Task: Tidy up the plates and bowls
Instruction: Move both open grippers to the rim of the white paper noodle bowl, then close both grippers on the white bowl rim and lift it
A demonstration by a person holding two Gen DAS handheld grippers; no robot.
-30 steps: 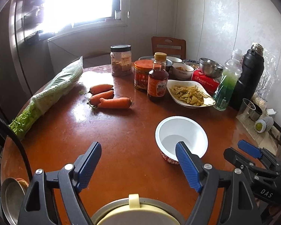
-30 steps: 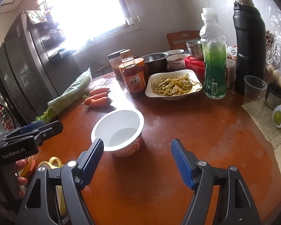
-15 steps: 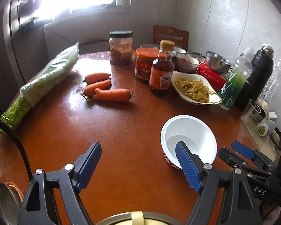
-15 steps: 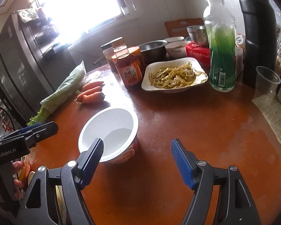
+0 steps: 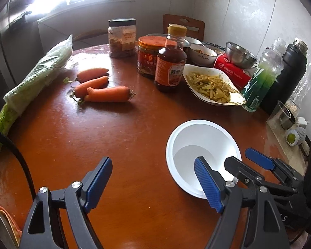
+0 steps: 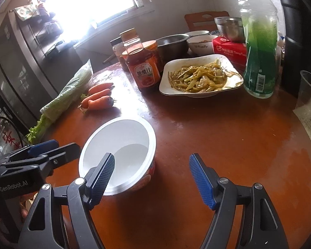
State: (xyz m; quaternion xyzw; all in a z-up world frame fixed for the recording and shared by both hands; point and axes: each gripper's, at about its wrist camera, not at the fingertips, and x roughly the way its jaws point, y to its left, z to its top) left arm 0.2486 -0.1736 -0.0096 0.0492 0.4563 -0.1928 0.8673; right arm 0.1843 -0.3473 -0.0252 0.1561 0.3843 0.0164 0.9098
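Here the round brown table [image 5: 134, 137] is seen to carry the white bowl [image 5: 203, 145] near its front edge, upright and empty, well apart from the plate of vegetables [image 5: 213, 87] behind it. The bowl is flanked by both tools. The right gripper [image 6: 151, 178] is held open, its left pad over the bowl's near rim, the right pad over bare wood. The left gripper [image 5: 155, 184] is likewise spread wide and empty, with the bowl ahead and to its right. The right hand is judged nearer.
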